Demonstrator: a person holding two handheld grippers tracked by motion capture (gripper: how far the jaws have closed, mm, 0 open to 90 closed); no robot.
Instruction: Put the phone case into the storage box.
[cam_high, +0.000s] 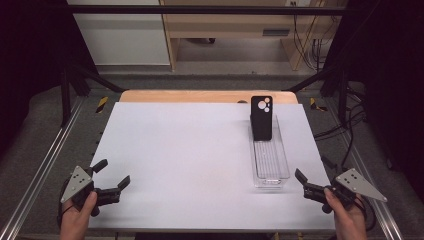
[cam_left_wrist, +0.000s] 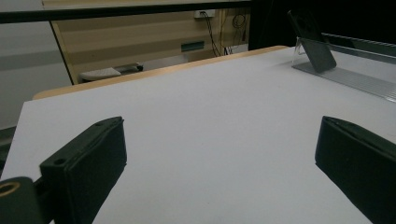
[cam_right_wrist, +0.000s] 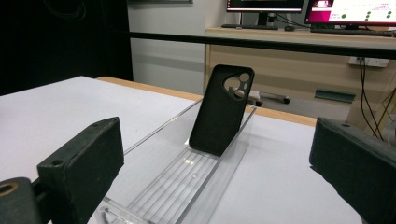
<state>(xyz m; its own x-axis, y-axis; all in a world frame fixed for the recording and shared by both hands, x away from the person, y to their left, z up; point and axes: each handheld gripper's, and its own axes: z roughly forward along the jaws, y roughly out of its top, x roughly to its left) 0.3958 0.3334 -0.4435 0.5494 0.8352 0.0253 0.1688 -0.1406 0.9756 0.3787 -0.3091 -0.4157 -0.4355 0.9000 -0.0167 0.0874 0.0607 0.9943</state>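
Both claws open & empty, parked at my edge of the worktop (cam_high: 190, 150): left claw (cam_high: 114, 174) at 7 o'clock, right claw (cam_high: 299, 181) at 5, jaws apart on each. Case (cam_high: 261, 118) stands at 1 o'clock, leaning against the far end wall of the tray (cam_high: 270, 165), bottom edge on the tray floor, camera cutouts up.

Risks as I judge them: case is only propped, so a nudge from the right claw could tip it flat or slide it along the floor. Tray is light-looking clear plastic, unfixed; bumping its rim may shove the whole thing. Transparent walls are hard to read from the right claw view, easy to clip.

Case: matte black, thin shell, prob. flexes under pinch. Tray: long, narrow, glossy, ribbed floor. Worktop: smooth pale sheet, little friction I'd guess.
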